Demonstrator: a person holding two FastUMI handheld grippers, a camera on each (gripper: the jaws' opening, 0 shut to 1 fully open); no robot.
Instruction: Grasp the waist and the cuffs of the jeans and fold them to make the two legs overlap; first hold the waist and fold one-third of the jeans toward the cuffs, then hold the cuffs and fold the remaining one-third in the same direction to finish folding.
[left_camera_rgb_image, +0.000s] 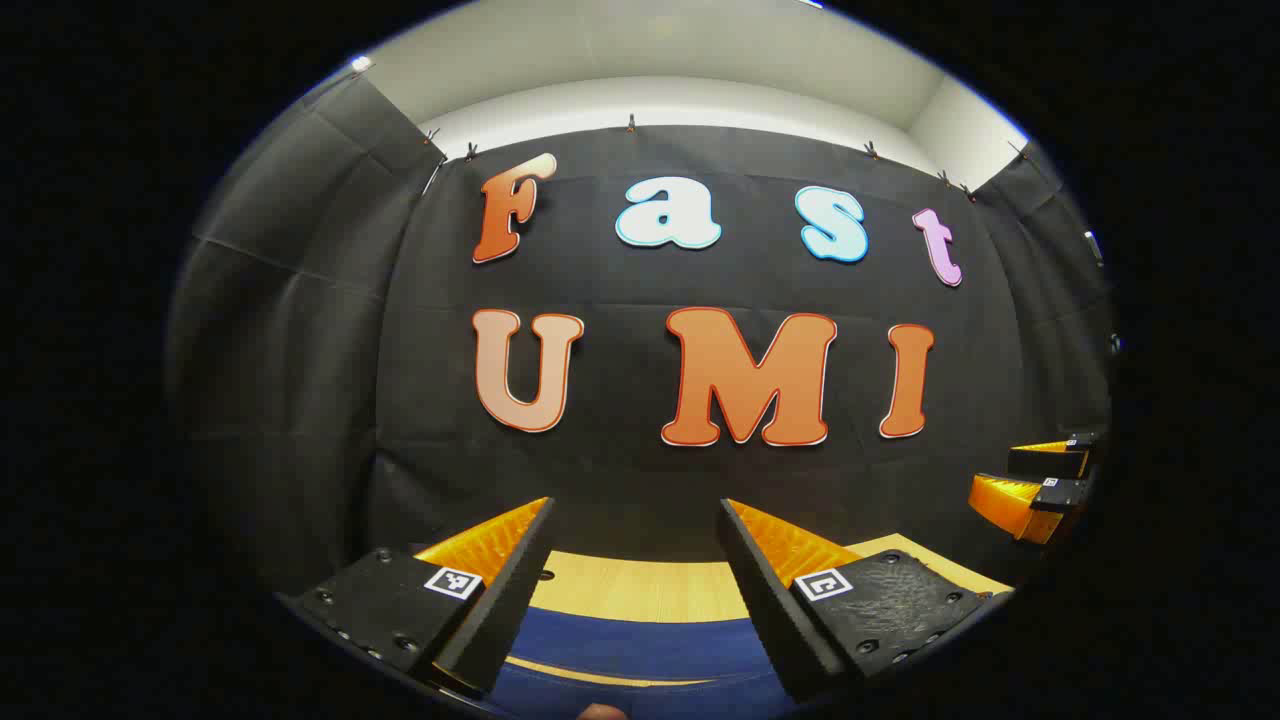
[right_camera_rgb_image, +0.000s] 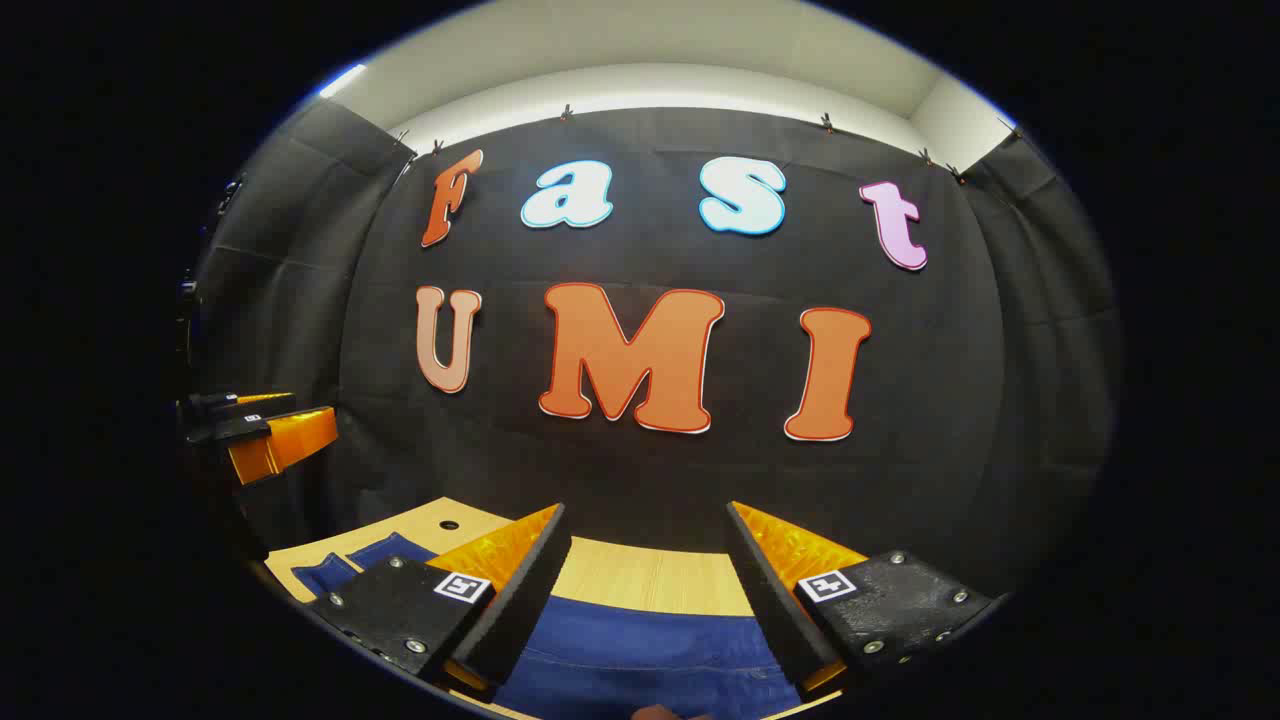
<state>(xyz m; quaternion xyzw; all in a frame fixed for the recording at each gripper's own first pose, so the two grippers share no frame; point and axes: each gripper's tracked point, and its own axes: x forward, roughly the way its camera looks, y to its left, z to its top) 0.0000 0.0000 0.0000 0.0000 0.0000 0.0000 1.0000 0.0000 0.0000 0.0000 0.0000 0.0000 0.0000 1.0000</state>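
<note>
I'm holding left gripper (left_camera_rgb_image: 635, 525) and right gripper (right_camera_rgb_image: 648, 530) spread apart, hovering over blue jeans (right_camera_rgb_image: 640, 640) lying on the wooden table (right_camera_rgb_image: 650, 575).

No readable text; small square coded markers (left_camera_rgb_image: 452, 582) sit on the claw fingers.

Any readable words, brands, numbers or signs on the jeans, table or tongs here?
No readable text.
Left tongs: square markers with a coded pattern, no words.
Right tongs: same kind of pattern, no words.
Jeans: no label or print visible.
Table: nothing written.
</note>
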